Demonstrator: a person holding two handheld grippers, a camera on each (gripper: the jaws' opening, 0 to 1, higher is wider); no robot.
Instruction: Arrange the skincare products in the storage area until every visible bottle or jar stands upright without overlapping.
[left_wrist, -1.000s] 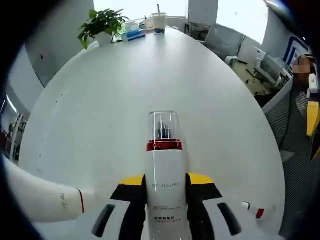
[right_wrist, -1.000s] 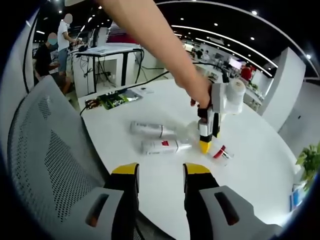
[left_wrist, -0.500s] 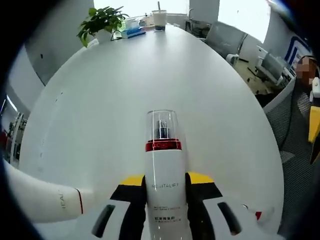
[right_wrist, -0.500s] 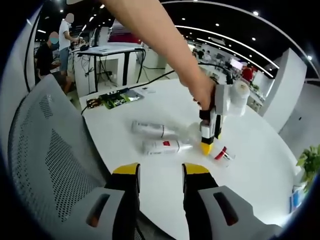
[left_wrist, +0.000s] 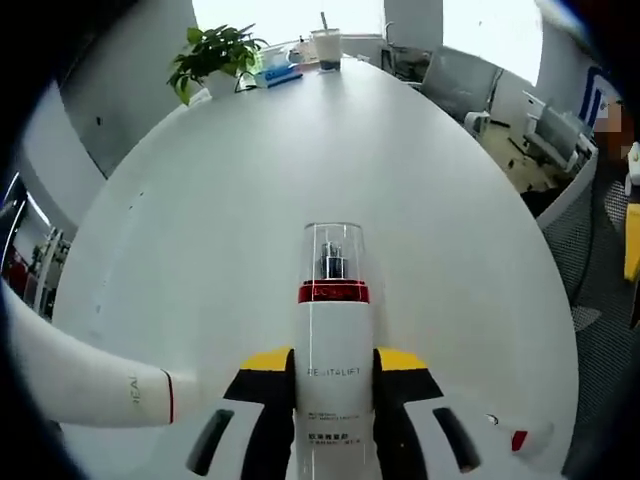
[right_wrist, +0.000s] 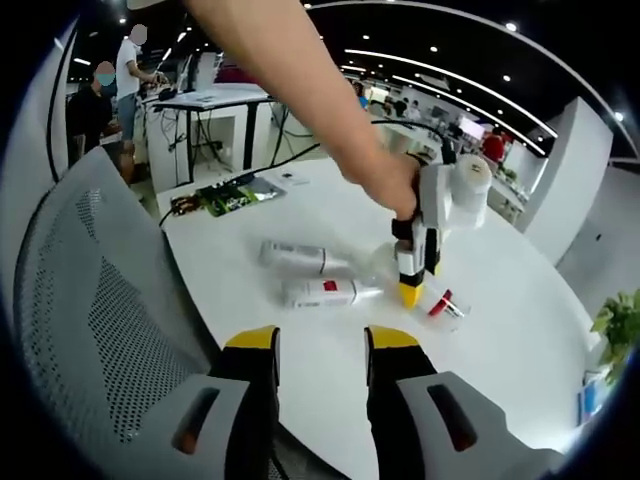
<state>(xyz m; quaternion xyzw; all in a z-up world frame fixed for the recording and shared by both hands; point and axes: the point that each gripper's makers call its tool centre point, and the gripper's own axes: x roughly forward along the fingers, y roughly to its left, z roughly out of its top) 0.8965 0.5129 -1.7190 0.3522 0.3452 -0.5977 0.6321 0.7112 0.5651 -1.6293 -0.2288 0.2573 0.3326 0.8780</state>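
A white bottle is clamped by the left gripper; at 12 o'clock of the empty, parted right gripper, two bottles are seen lying on the bench.

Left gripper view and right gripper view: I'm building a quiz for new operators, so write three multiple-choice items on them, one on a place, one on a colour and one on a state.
1. Where is the white bottle in the left gripper view?
A. Beside the potted plant
B. Between the left tongs' jaws
C. On the chair

2. What colour is the band under the bottle's clear cap?
A. Blue
B. Green
C. Red

3. How do the right tongs stand?
A. Open, holding nothing
B. Shut on a jar
C. Shut on a tube

Key:
1 B: the white bottle sits between the jaws of the left tongs, over the table.
2 C: the band is red.
3 A: the right tongs have a gap between the jaws with nothing in it.
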